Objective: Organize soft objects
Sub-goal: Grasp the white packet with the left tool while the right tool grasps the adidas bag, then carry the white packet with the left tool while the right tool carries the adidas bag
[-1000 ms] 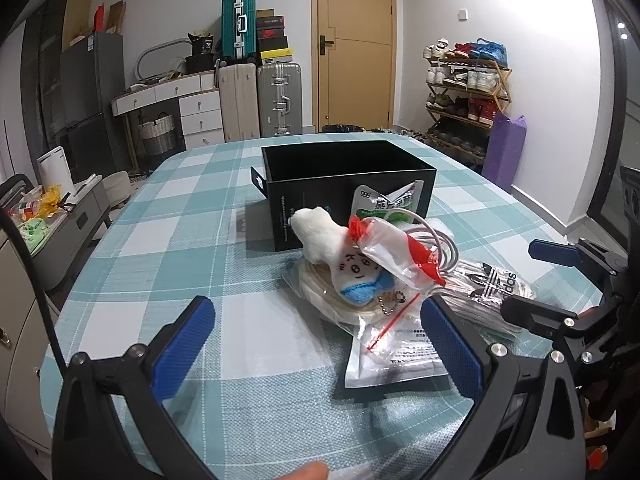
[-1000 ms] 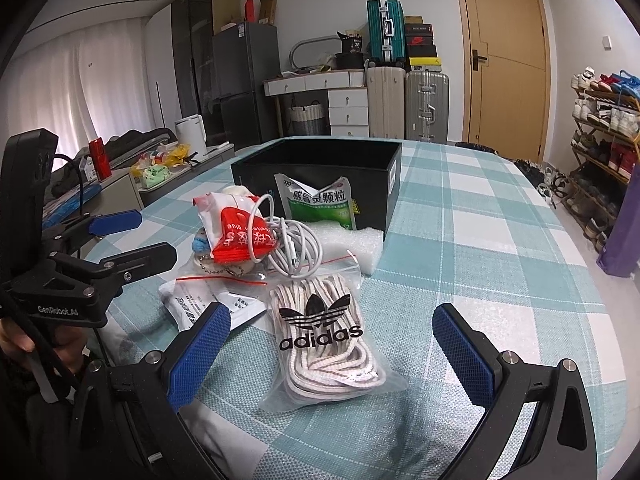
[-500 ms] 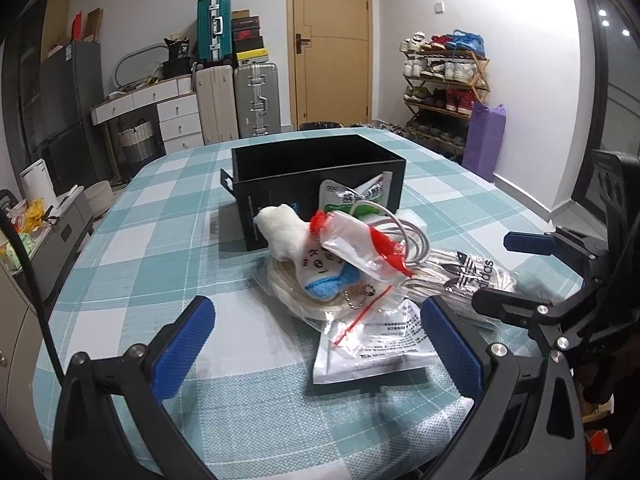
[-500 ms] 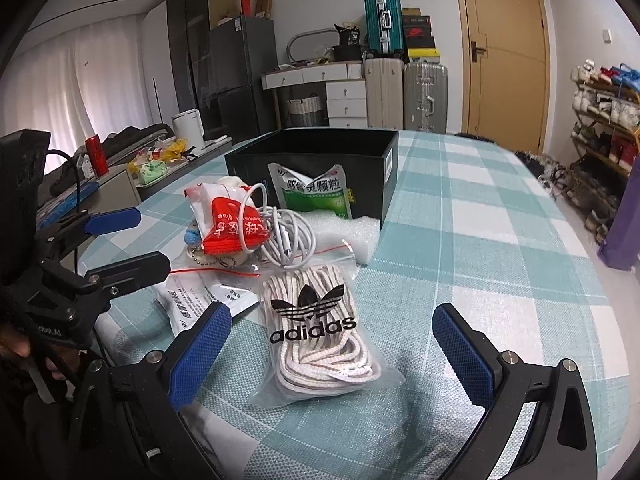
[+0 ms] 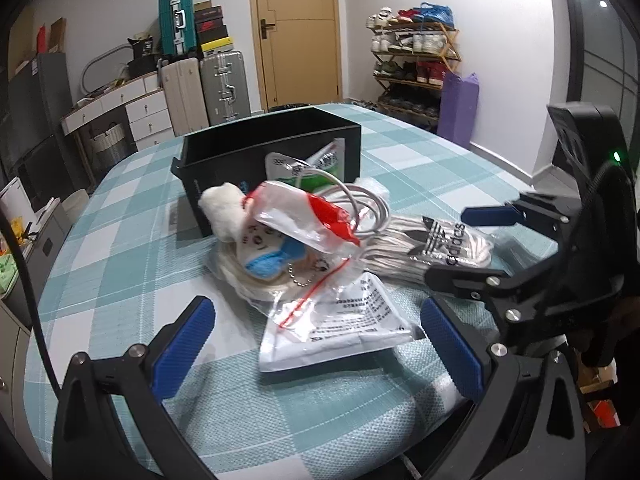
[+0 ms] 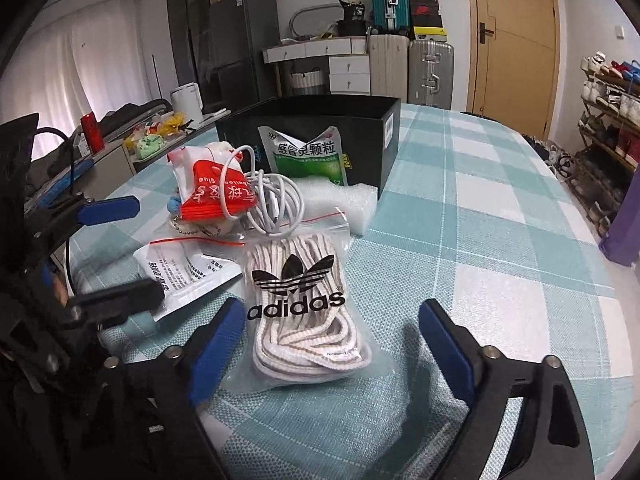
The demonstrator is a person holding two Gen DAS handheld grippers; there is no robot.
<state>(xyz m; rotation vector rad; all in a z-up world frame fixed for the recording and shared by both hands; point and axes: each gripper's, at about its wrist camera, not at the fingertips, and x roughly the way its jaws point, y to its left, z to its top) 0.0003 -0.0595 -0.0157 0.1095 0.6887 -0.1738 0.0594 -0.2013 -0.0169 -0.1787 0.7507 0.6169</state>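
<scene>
A pile of soft items lies in front of a black open box (image 5: 256,156) (image 6: 320,120): a white plush toy (image 5: 224,210), a red-and-clear bag (image 5: 304,216) (image 6: 212,192), a coiled white cable (image 6: 276,204), a green sachet (image 6: 308,154), a white printed pouch (image 5: 340,332) (image 6: 180,274) and an Adidas bag of laces (image 5: 436,248) (image 6: 300,300). My left gripper (image 5: 316,346) is open, empty, just short of the pouch. My right gripper (image 6: 332,344) is open, empty, astride the near end of the Adidas bag.
The table (image 5: 120,248) has a teal checked cloth and a rounded near edge. White foam (image 6: 344,204) lies by the box. Suitcases (image 5: 204,88), drawers, a door and a shoe rack (image 5: 416,68) stand beyond the table.
Both grippers have moved forward toward the pile. The left view has swung so the pile sits more central. Both grippers stay open.
</scene>
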